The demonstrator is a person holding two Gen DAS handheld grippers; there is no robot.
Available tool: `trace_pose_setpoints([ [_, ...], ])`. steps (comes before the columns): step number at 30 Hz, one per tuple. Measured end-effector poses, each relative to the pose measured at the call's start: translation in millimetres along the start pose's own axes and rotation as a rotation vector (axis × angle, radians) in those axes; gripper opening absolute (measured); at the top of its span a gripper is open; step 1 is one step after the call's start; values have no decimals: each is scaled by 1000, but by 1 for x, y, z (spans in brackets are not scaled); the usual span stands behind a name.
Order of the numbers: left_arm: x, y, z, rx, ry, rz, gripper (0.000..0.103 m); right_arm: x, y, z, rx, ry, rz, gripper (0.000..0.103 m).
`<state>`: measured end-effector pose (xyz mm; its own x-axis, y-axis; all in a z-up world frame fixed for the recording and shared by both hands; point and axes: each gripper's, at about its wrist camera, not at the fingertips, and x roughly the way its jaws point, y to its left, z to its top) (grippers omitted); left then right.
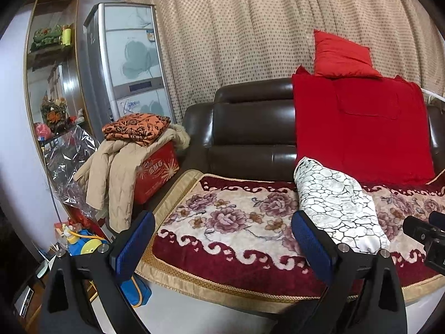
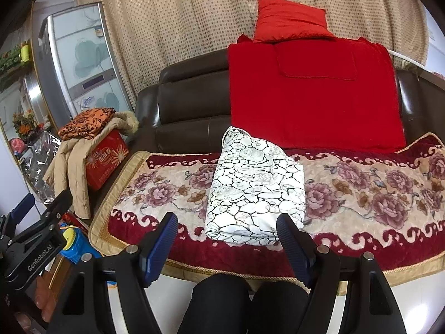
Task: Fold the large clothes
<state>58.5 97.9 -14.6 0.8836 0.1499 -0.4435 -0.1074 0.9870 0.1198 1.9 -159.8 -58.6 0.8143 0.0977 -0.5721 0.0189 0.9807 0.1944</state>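
A white garment with a black crackle pattern [image 2: 254,186] lies folded into a compact bundle on the floral sofa cover [image 2: 361,192]. It also shows in the left wrist view [image 1: 338,204], right of centre. My left gripper [image 1: 222,233] is open and empty, held in front of the sofa's front edge, left of the bundle. My right gripper [image 2: 226,235] is open and empty, just short of the bundle's near edge. The left gripper also shows at the lower left of the right wrist view [image 2: 36,222].
A red blanket [image 2: 314,94] and red cushion [image 2: 289,19] rest on the brown sofa back [image 2: 192,105]. Left of the sofa, a beige coat [image 1: 111,172] and orange patterned cloth [image 1: 136,128] lie on a red box [image 1: 157,172]. Toys [image 1: 83,243] lie on the floor. My knees [image 2: 244,303] are below.
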Motion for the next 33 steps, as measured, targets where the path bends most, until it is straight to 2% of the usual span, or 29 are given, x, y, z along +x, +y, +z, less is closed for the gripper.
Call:
trace_pose_setpoints([
  [10,44,-1,10,-4,44,-3,98,44,1,20,-8,36,-32,77],
  [18,61,-10,18,30,43,-15,98,64,2,37,-34,0,-58,77],
  [22,70,-17,17,53,57,-25,98,74,-3,41,-24,-9,-66,77],
  [33,89,-35,12,93,100,-43,98,104,-15,39,9,37,-61,77],
])
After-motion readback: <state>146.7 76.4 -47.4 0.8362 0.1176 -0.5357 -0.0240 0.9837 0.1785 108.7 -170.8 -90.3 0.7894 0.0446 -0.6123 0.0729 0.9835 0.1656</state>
